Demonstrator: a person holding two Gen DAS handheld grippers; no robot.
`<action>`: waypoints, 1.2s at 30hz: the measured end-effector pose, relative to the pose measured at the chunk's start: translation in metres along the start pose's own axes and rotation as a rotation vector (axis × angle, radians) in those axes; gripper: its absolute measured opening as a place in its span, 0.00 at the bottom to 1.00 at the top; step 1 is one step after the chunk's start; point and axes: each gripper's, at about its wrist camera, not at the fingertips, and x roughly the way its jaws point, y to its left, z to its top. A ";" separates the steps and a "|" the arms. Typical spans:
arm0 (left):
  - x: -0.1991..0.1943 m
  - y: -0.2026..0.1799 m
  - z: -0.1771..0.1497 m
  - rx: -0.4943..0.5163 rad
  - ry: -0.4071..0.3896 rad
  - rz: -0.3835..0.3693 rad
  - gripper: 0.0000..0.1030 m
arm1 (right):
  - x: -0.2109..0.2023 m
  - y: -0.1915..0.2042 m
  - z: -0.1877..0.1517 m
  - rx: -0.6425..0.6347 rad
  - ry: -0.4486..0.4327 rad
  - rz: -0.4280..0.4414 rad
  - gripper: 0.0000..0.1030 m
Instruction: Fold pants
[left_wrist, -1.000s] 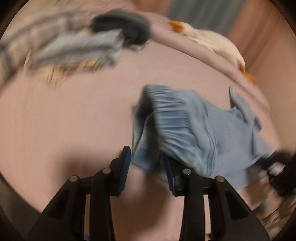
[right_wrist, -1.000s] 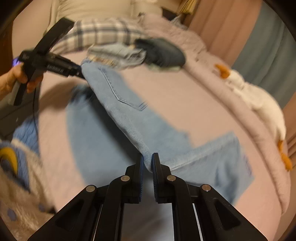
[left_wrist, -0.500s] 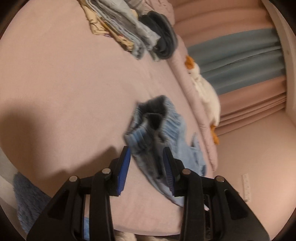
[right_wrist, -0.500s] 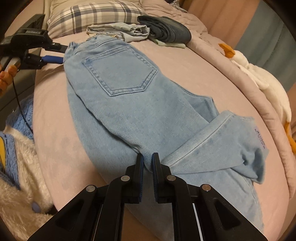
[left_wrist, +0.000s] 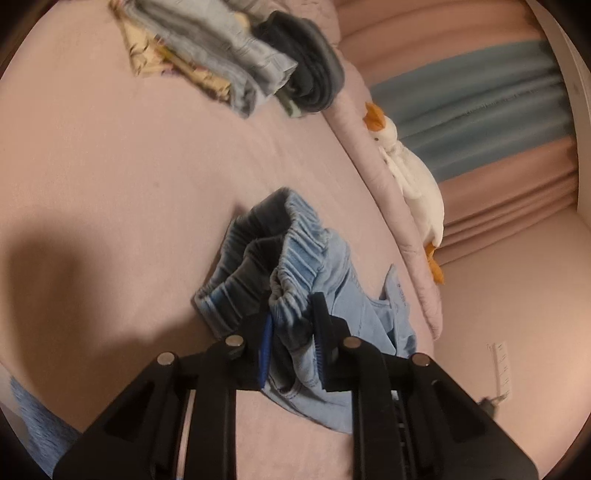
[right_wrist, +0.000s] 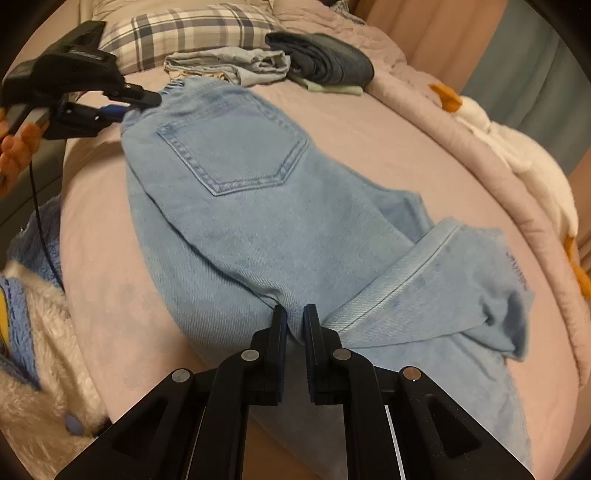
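The jeans (right_wrist: 258, 206) lie on the bed (right_wrist: 369, 122), halved lengthwise. The left claw (left_wrist: 291, 332), just closed, pinches the waistband; the right claw (right_wrist: 294, 325) clenches the legs. Crosswise folds remain.

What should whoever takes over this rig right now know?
Left gripper: jaws just closed on the jeans' elastic waistband.
Right gripper: shut on a pinch of denim at the folded leg end.
Jeans lie on the bed, back pocket up, one hem turned back over the legs.
Done: both ends gripped.
Left: likely bring the ends together, then put them by the folded clothes near the pillow.
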 end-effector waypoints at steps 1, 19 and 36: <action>0.001 0.001 0.000 0.013 0.002 0.018 0.18 | -0.006 0.001 0.002 -0.009 -0.013 0.000 0.09; -0.021 -0.027 -0.010 0.309 -0.068 0.319 0.39 | -0.028 0.007 -0.002 -0.017 0.013 0.166 0.14; 0.123 -0.131 -0.105 0.733 0.359 0.067 0.39 | -0.022 -0.133 -0.034 0.697 -0.014 0.302 0.36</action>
